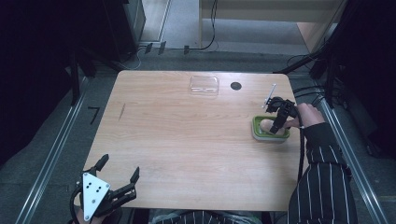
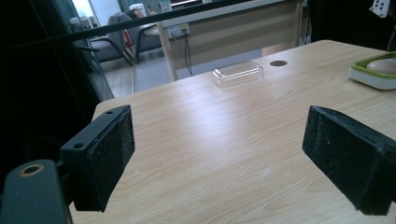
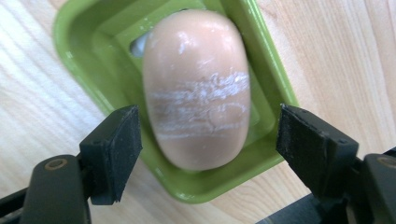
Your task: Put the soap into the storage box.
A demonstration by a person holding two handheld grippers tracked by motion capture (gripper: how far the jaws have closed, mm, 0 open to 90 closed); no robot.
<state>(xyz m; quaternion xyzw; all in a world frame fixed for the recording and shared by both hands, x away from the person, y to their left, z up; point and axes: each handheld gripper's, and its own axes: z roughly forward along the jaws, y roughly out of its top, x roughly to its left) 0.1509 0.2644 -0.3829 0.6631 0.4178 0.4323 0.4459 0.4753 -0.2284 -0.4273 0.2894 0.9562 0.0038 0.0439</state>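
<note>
Right gripper (image 3: pixel 205 140), jaws open, straddles the peach oval soap bar (image 3: pixel 196 88) lying lengthwise in its green plastic dish (image 3: pixel 79 56).

The left gripper (image 1: pixel 120 173) rests low at the person's side, jaws spread wide. The right gripper (image 1: pixel 279 122) points downward, jaws apart, pads pressing nothing.

I'm working in an office-like lab: a bare wooden table (image 1: pixel 187 140) with metal rails along both sides, cables (image 1: pixel 212 28) trailing on the far grey floor, and office chairs (image 2: pixel 126 35) beyond a desk.
</note>
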